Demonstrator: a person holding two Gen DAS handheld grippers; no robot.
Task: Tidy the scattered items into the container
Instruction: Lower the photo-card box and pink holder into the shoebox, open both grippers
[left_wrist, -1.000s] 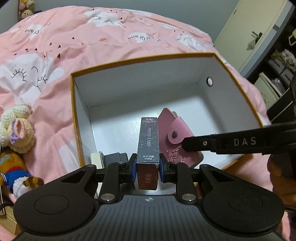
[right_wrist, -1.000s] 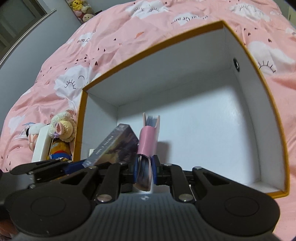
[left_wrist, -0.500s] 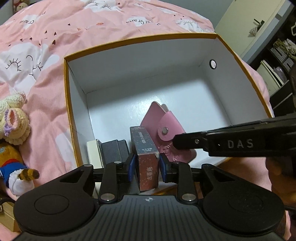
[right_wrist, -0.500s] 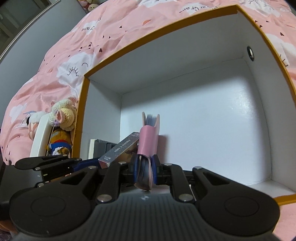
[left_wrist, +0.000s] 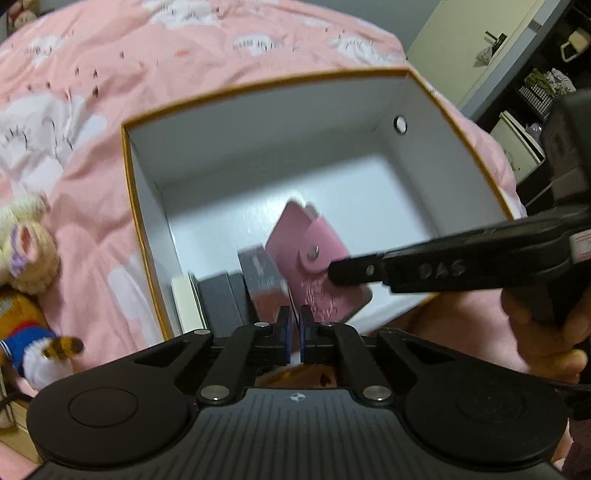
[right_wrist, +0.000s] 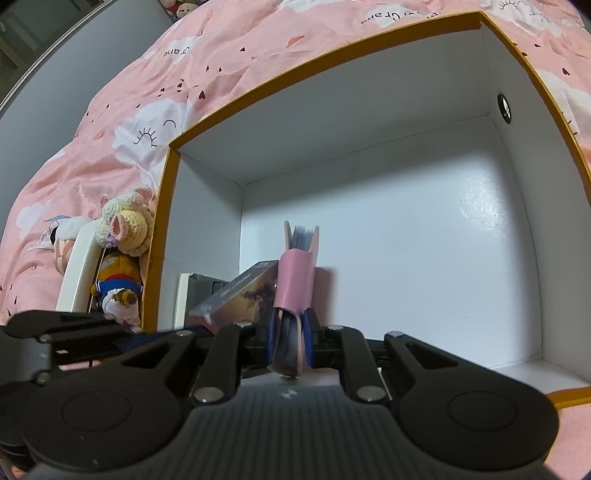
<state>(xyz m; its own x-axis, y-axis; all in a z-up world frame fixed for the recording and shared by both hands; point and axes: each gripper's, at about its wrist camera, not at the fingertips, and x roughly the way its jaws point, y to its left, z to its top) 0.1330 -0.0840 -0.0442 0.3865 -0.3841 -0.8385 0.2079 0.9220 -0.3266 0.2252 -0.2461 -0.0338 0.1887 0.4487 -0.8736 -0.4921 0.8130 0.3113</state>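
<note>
A white box with an orange rim (left_wrist: 127, 192) lies on the pink bed; it also shows in the right wrist view (right_wrist: 166, 206). My right gripper (right_wrist: 290, 338) is shut on a pink card holder (right_wrist: 297, 280) and holds it upright inside the box; the holder also shows in the left wrist view (left_wrist: 314, 258). A photo card box (left_wrist: 264, 280) leans in the box beside the holder, also seen in the right wrist view (right_wrist: 240, 295). My left gripper (left_wrist: 294, 334) is shut and empty, just behind the card box at the near wall.
A dark box (left_wrist: 221, 299) and a white item (left_wrist: 184, 302) stand inside at the box's left wall. Crocheted toys (left_wrist: 22, 243) lie on the bed left of the box. Shelves and a cupboard (left_wrist: 517, 74) stand at the right.
My left gripper let go of the photo card box, drew back and closed empty. The card box now rests in the white box. The right gripper still holds the pink holder.
</note>
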